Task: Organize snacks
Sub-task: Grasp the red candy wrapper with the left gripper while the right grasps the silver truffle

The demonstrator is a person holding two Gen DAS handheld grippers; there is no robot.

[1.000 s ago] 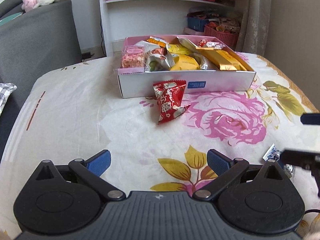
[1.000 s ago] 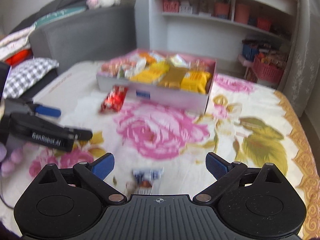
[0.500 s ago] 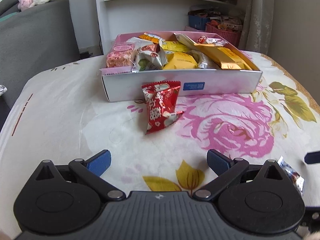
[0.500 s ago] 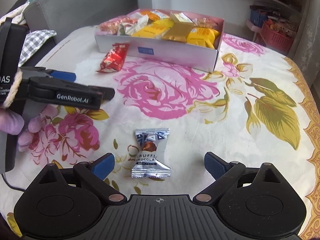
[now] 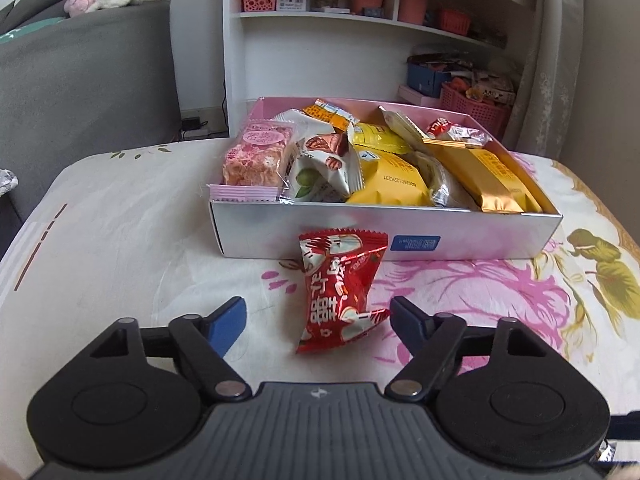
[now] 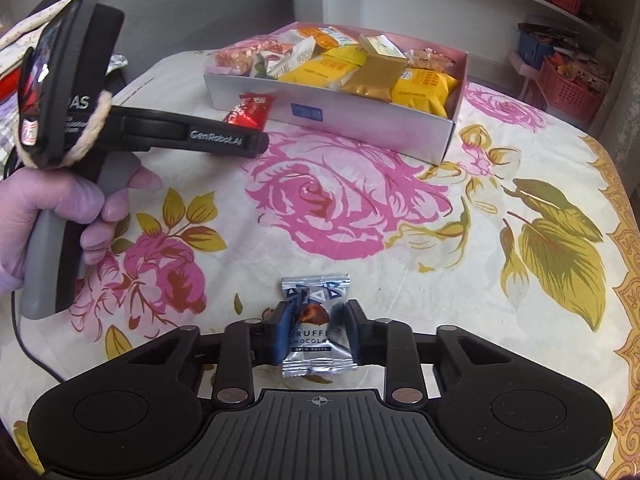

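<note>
A red snack packet (image 5: 340, 292) lies on the floral cloth just in front of the white snack box (image 5: 480, 236). My left gripper (image 5: 318, 320) is open, with its fingers on either side of the packet's near end. The packet also shows in the right wrist view (image 6: 250, 110), with the left gripper (image 6: 256, 140) beside it. My right gripper (image 6: 314, 330) has closed on a silver truffle chocolate packet (image 6: 314, 328) that rests on the cloth. The box (image 6: 360, 120) holds several yellow, gold and pink snack packs.
A white shelf unit (image 5: 360, 40) with baskets stands behind the table. A grey sofa (image 5: 80, 80) is at the left. A pink basket (image 5: 476, 108) sits at the right rear. The table edge runs along the right side (image 6: 624, 240).
My left gripper moved forward to the red packet, which now lies between its fingers. My right gripper moved forward and closed its fingers on the silver chocolate packet.
</note>
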